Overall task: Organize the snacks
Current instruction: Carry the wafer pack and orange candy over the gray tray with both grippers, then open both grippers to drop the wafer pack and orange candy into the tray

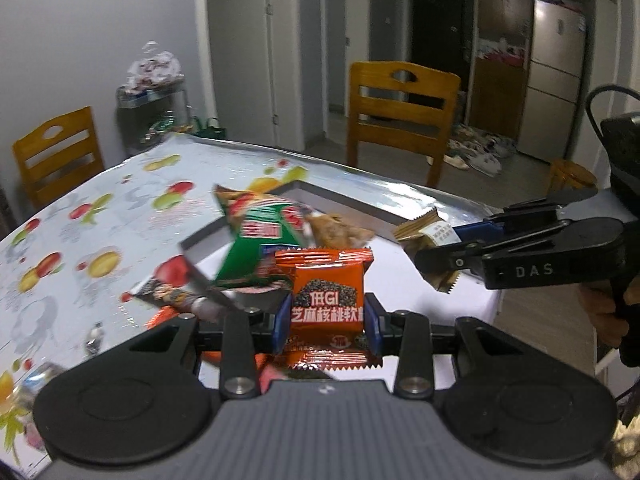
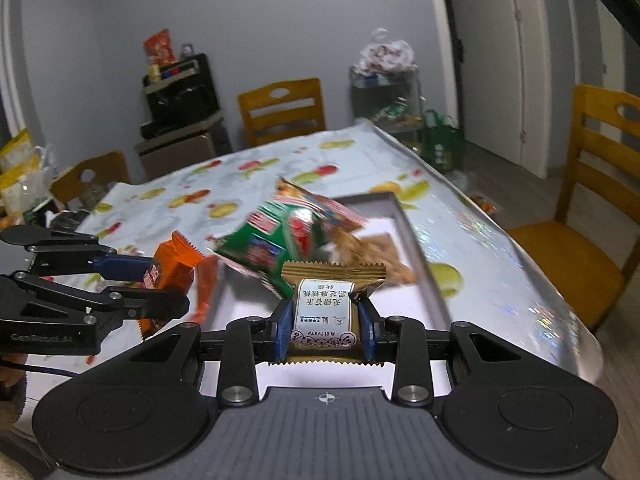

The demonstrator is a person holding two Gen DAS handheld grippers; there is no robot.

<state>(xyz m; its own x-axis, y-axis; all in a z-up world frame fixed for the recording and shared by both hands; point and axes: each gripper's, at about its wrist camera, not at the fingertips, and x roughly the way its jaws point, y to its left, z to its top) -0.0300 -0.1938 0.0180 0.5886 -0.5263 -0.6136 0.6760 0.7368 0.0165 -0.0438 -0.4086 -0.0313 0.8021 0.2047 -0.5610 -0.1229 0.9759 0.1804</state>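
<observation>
My left gripper is shut on an orange snack packet, held above the table; it also shows in the right wrist view. My right gripper is shut on a gold snack packet, held over the near end of a white tray; the packet also shows in the left wrist view. In the tray lie a green snack bag and a brown snack packet. The tray's grey rim shows in the left wrist view.
A fruit-print tablecloth covers the table. Loose packets lie left of the tray. Wooden chairs stand around the table. A cart with bags and a fridge stand behind.
</observation>
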